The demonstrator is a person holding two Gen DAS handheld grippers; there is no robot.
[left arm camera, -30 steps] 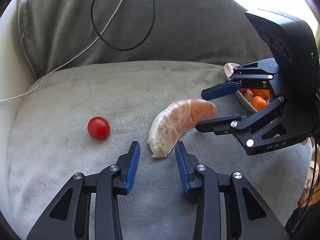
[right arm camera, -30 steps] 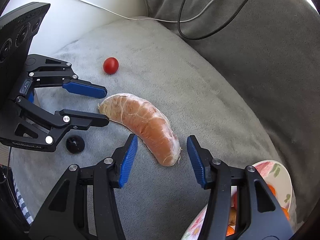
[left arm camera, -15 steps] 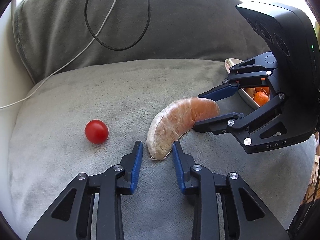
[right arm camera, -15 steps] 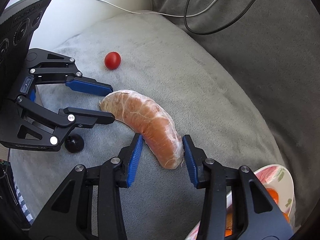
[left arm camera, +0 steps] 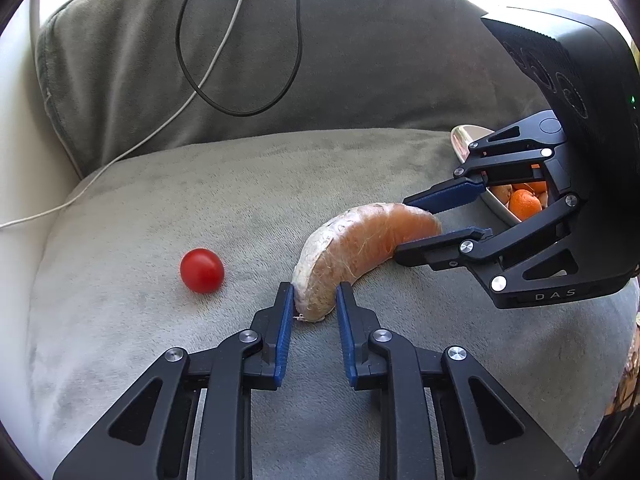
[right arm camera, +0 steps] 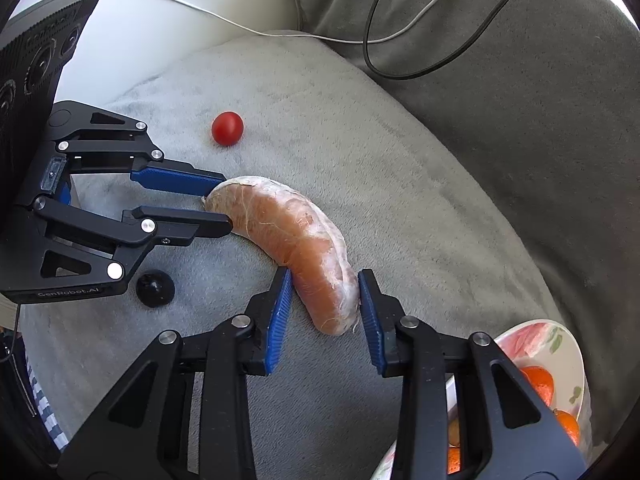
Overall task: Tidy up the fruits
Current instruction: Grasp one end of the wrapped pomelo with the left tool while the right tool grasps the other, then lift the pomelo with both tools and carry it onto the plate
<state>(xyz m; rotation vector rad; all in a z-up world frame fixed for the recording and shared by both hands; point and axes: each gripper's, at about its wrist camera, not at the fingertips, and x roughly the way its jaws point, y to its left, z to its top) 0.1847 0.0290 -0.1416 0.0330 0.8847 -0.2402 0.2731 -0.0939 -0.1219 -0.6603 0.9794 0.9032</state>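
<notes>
We have the left gripper [left arm camera: 314, 312] clenched on the pale end of the wrapped sausage [left arm camera: 360, 246], and the right gripper [right arm camera: 324, 304], jaws just closing, pinches its orange end. Both point steeply down at the grey cushion [left arm camera: 160, 208]. We should lift both ends evenly, keeping it level, toward the floral plate [right arm camera: 560, 344] just right of our right gripper

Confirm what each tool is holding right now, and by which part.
Both grip the curved orange piece on the cushion: left tool on its pale end, right tool on its orange end. Both have just been closing.
</notes>
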